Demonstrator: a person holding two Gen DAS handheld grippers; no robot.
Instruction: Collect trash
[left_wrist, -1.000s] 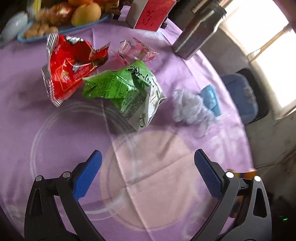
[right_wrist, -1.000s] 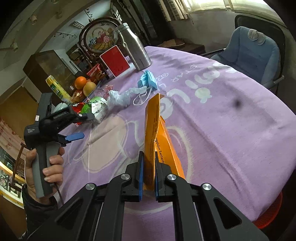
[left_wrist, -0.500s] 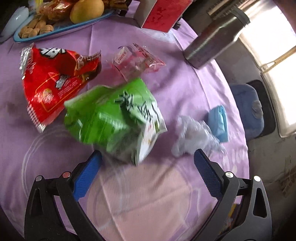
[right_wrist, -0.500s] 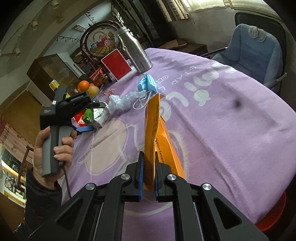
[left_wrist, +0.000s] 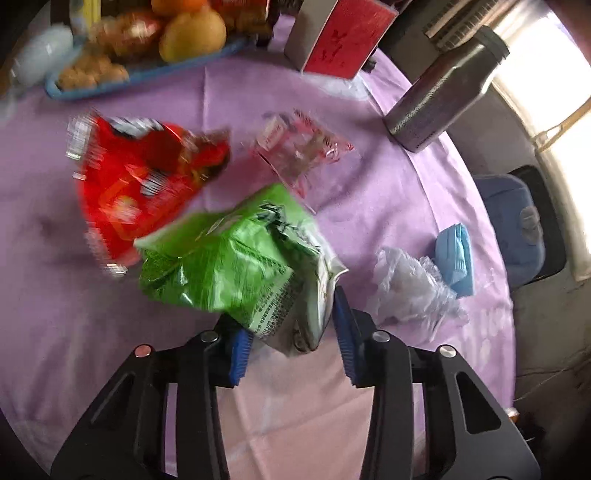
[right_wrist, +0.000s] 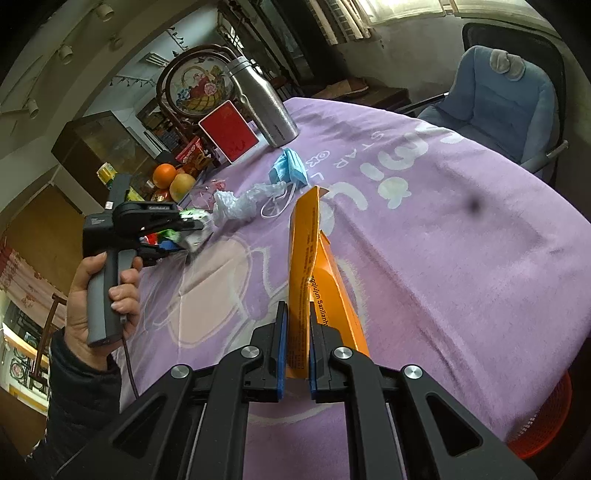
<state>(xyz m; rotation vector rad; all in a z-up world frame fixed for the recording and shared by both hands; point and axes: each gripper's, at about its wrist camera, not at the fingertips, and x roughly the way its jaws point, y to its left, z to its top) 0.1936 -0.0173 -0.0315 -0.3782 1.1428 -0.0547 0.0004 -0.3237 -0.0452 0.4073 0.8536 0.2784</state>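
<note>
A crumpled green snack bag (left_wrist: 236, 262) lies on the purple tablecloth, its near end between the fingers of my left gripper (left_wrist: 291, 343). The jaws are half closed around it, with a small gap at the right pad. The left gripper also shows in the right wrist view (right_wrist: 177, 229). My right gripper (right_wrist: 295, 343) is shut on a flat orange packet (right_wrist: 314, 266) and holds it upright above the table. A red snack bag (left_wrist: 136, 184), a clear pink wrapper (left_wrist: 299, 147), a crumpled clear plastic bag (left_wrist: 410, 288) and a blue face mask (left_wrist: 456, 258) lie around the green bag.
A steel flask (left_wrist: 447, 88), a red box (left_wrist: 340, 37) and a blue fruit tray (left_wrist: 140, 70) stand at the far side. A blue chair (right_wrist: 506, 96) is beyond the table. An orange basket (right_wrist: 543, 417) sits below the table edge at lower right.
My left gripper has moved forward onto the green bag and its jaws have closed from wide open to around the bag's near end. The right gripper keeps holding the orange packet in place.
</note>
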